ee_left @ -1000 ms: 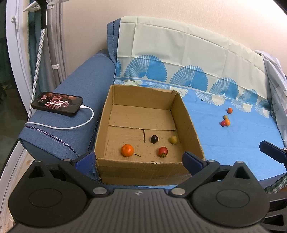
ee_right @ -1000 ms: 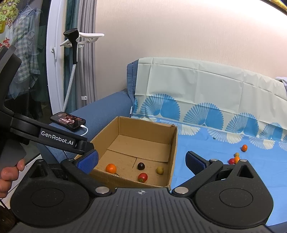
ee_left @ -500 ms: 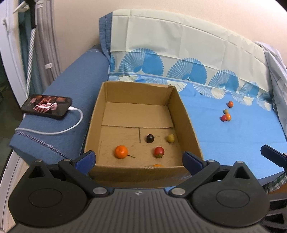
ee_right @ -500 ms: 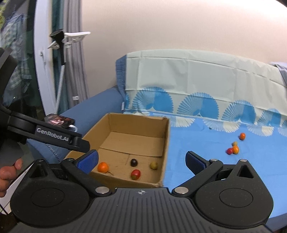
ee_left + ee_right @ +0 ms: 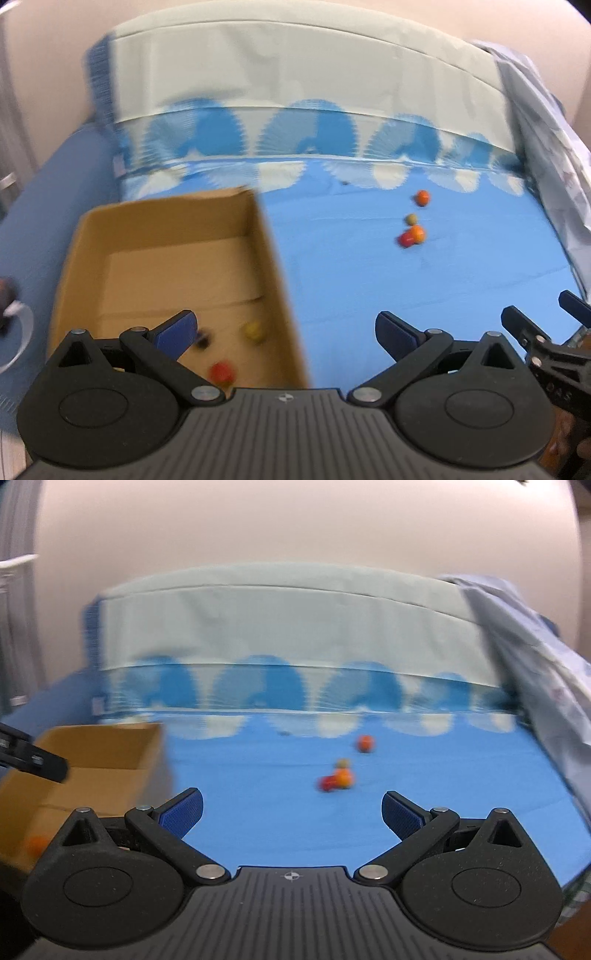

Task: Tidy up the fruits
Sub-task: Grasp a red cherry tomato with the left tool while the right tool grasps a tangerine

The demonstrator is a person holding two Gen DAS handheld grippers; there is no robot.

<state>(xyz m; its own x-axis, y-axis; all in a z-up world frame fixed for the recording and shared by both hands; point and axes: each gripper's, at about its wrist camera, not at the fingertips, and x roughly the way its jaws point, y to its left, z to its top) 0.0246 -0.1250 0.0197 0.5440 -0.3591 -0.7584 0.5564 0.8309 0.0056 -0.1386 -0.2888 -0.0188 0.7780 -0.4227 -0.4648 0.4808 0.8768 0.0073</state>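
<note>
- right gripper [image 5: 291, 808] wide open, empty; loose fruits [image 5: 338, 778] sit straight ahead, a bit right
- left gripper [image 5: 284, 332] also open and empty, over the box [image 5: 166, 236] edge, farther off

Left gripper [image 5: 284, 328] and right gripper [image 5: 291, 810] both level, jaws spread wide (nothing between them) — side by side.

the cardboard box [image 5: 173, 258] looks like matt brown paperboard, plain and unprinted. the blue cloth [image 5: 258, 812] under the fruits is a smooth woven sheet with a printed fan pattern (both views are blurred, so the weave cannot be made out). the left hand-held gripper [image 5: 286, 332] and right hand-held gripper [image 5: 291, 810] are matt black plastic, ribbed on top, with textured blue pads [image 5: 183, 812] and shiny metal pins. the small fruits [image 5: 341, 775] look smooth-skinned.
</note>
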